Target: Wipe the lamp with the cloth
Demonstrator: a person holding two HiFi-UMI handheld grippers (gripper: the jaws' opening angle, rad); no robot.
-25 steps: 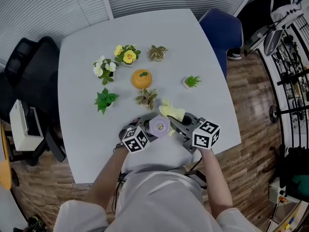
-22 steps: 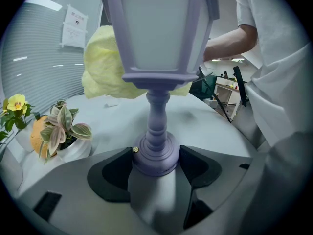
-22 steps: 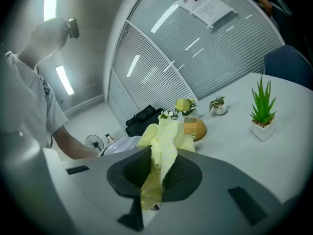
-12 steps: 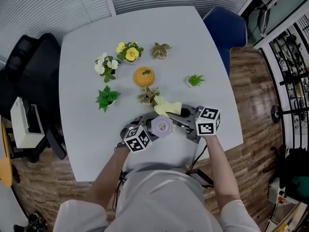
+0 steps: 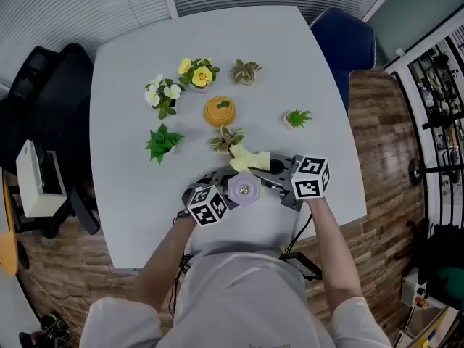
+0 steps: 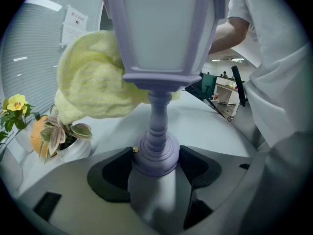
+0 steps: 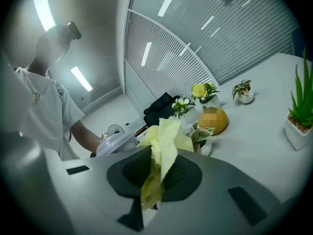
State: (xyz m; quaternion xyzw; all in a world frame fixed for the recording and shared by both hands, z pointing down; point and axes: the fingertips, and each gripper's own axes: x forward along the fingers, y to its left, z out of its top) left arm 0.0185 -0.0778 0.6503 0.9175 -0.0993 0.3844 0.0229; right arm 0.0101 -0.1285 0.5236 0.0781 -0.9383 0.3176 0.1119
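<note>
A lilac lantern-style lamp [image 6: 164,43] stands between the jaws of my left gripper [image 6: 157,161], which is shut on its round base. From above, the lamp [image 5: 244,188] shows near the table's front edge, with the left gripper [image 5: 221,192] at its left. The yellow cloth [image 6: 93,77] presses against the lamp's left side. My right gripper [image 7: 157,173] is shut on that cloth [image 7: 164,141], which sticks up out of its jaws. In the head view the cloth [image 5: 250,159] lies just behind the lamp, with the right gripper [image 5: 279,176] to its right.
On the white table [image 5: 130,85] stand several small potted plants: a variegated one [image 5: 227,140] right behind the cloth, a green one [image 5: 162,142], white flowers [image 5: 162,94], yellow flowers [image 5: 197,74], and another [image 5: 297,118] at right. An orange pot [image 5: 220,111] sits mid-table. A blue chair [image 5: 348,42] stands at the far right.
The cloth and my right gripper have shifted slightly left and away, from the lamp's right flank to behind its top. The left gripper keeps holding the lamp in place.
</note>
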